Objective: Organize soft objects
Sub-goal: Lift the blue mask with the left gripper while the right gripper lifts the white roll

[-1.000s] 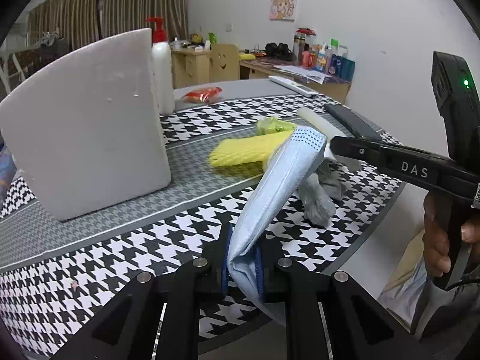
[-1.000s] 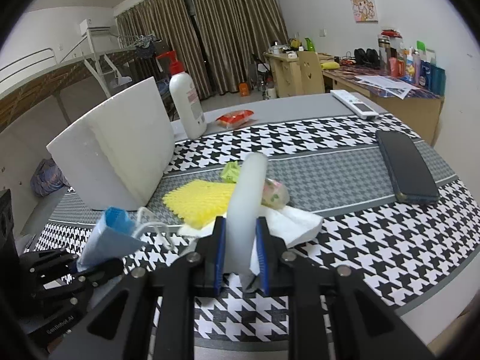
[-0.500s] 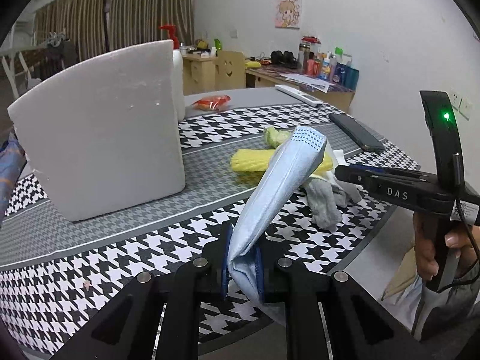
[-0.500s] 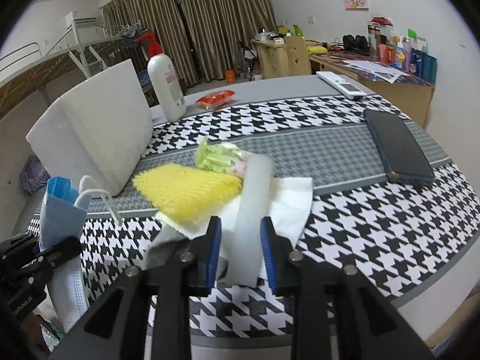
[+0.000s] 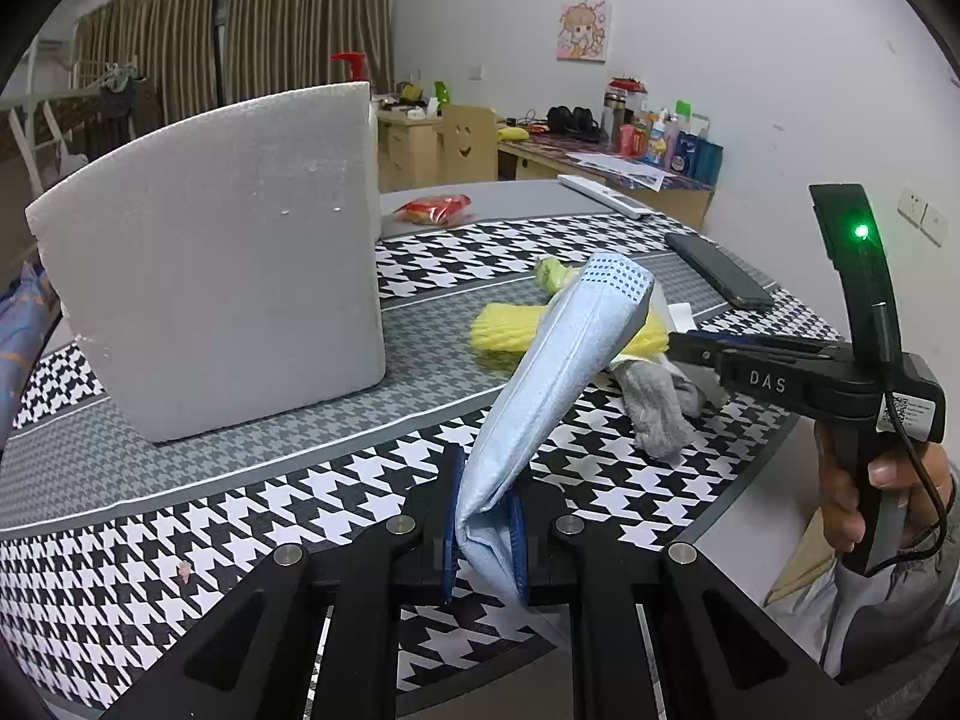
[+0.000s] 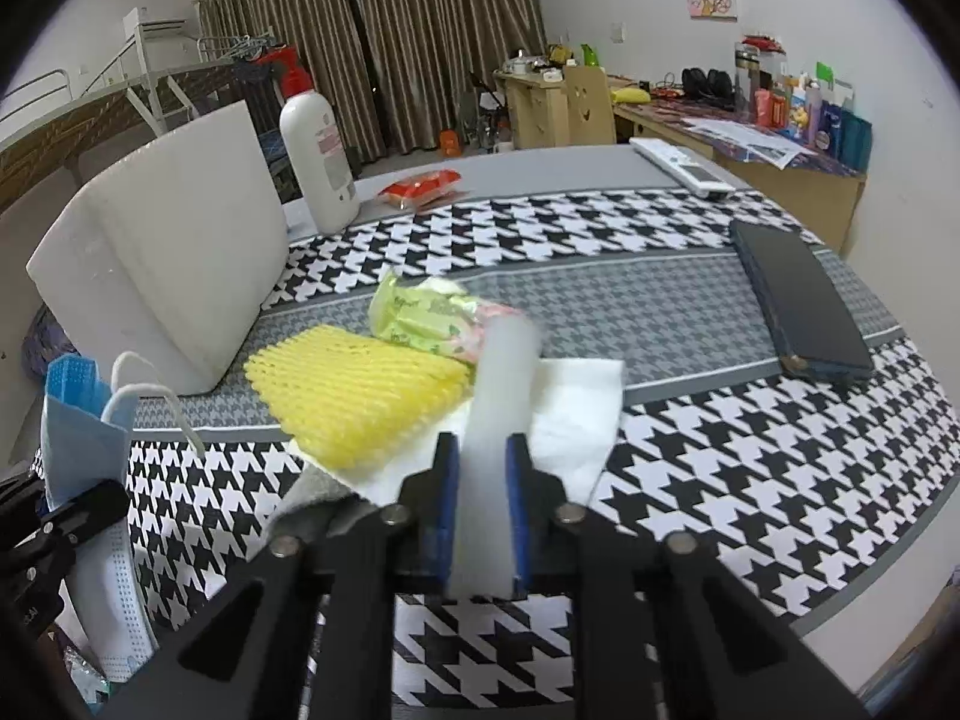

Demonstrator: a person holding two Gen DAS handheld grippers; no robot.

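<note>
Left gripper [image 5: 485,531]: fingers clenched on a blue mask [image 5: 552,372], pinched at its lower end, the rest standing up and leaning right over the bench [image 5: 240,516]. In the right wrist view the mask [image 6: 78,438] is seen at far left with its white ear loop [image 6: 150,390] hanging free.

Right gripper [image 6: 483,516]: fingers grasping a white foam strip [image 6: 501,396]; jaws have just been closing, with the strip between them. The strip points away from the camera, its far end blurred, over a white tissue [image 6: 576,408].

Pile just beyond the right gripper: yellow foam net [image 6: 354,390] lying on the tissue, a grey cloth [image 5: 654,402] at the near edge partly under it, a green packet [image 6: 420,318] touching the net's far side.

Left of the pile a white foam block [image 5: 210,300] is standing upright on the bench. A phone [image 6: 798,300] is lying flat at right, well apart from the pile.

Farther back: lotion bottle [image 6: 318,162] behind the block, red packet [image 6: 420,186], remote [image 6: 678,165] near the far edge.

The right gripper [image 5: 780,372] is seen from the side in the left wrist view, held by a hand [image 5: 870,492].
</note>
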